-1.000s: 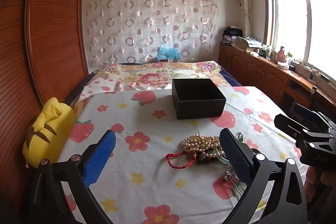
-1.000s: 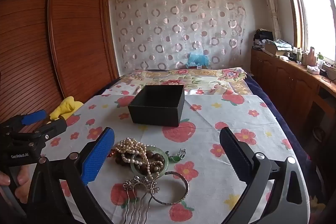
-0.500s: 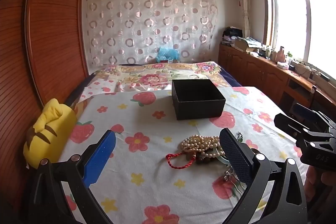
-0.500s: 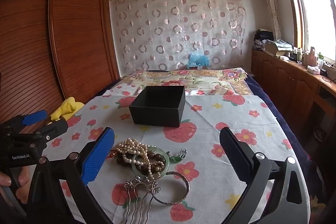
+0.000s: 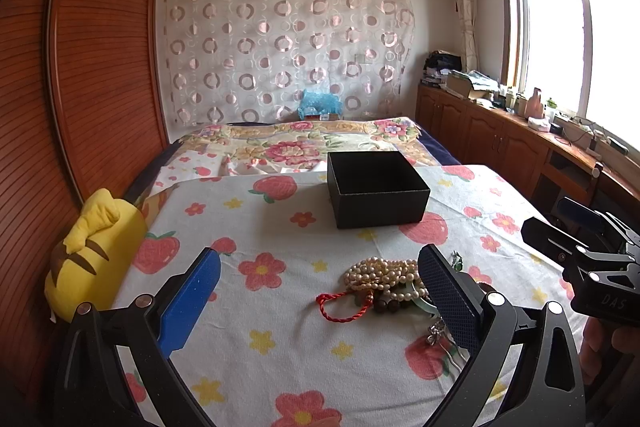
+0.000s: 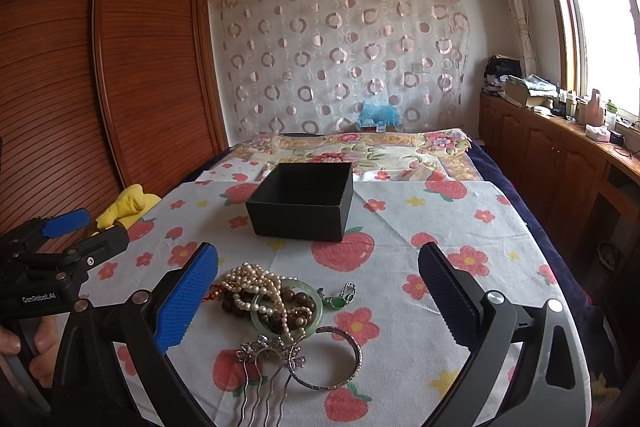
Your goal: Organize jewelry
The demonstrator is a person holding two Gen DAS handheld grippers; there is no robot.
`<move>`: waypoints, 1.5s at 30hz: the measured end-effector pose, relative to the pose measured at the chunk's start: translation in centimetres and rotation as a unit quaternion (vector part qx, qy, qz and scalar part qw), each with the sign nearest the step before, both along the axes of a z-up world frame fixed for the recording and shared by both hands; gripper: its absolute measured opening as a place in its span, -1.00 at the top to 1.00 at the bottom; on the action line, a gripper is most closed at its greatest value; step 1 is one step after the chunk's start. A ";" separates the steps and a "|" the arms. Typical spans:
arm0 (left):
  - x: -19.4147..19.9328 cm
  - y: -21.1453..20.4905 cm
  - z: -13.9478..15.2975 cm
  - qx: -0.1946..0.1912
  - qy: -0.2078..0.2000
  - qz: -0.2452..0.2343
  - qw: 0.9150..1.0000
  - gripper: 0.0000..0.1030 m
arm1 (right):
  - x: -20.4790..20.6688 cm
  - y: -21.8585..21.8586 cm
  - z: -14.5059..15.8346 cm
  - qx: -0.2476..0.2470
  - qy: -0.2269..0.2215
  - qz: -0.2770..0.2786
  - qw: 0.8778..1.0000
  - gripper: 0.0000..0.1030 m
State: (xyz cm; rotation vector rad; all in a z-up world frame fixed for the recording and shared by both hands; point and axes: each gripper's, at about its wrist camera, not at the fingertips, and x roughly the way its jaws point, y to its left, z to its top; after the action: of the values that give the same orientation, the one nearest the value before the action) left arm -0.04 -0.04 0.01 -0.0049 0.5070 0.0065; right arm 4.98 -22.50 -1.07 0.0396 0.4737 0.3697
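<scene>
A pile of jewelry lies on the flowered cloth: a pearl necklace (image 6: 252,277), a jade bangle (image 6: 310,289), dark wooden beads (image 6: 298,301), a green pendant (image 6: 338,301), a silver bangle (image 6: 340,359) and a silver hair comb (image 6: 268,367). The left wrist view shows the pearl necklace (image 5: 380,269) and a red cord bracelet (image 5: 340,307). Behind the pile an open black box (image 6: 304,201) (image 5: 376,187) stands with nothing visible inside. My left gripper (image 5: 320,295) is open just left of the pile. My right gripper (image 6: 320,291) is open above the pile, holding nothing.
A yellow plush toy (image 5: 92,255) lies at the cloth's left edge beside the wooden wardrobe (image 5: 80,67). A cluttered wooden sideboard (image 6: 568,147) runs under the window on the right. A floral bedspread (image 6: 352,147) lies behind the box.
</scene>
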 end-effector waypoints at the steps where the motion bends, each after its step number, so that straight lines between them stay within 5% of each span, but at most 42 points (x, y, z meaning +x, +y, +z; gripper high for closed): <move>1: 0.0 0.0 0.0 0.000 0.000 0.000 1.000 -0.86 | 0.0 0.0 0.0 -0.001 0.000 0.000 1.000 -0.95; 45: 0.0 -0.3 0.5 0.001 -0.004 -0.001 1.000 -0.86 | -0.2 -0.1 0.3 0.000 -0.002 0.000 1.000 -0.95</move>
State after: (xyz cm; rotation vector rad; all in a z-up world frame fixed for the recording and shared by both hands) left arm -0.07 -0.29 0.49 -0.0022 0.4982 0.0044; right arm 4.83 -22.55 -0.80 0.0386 0.4698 0.3689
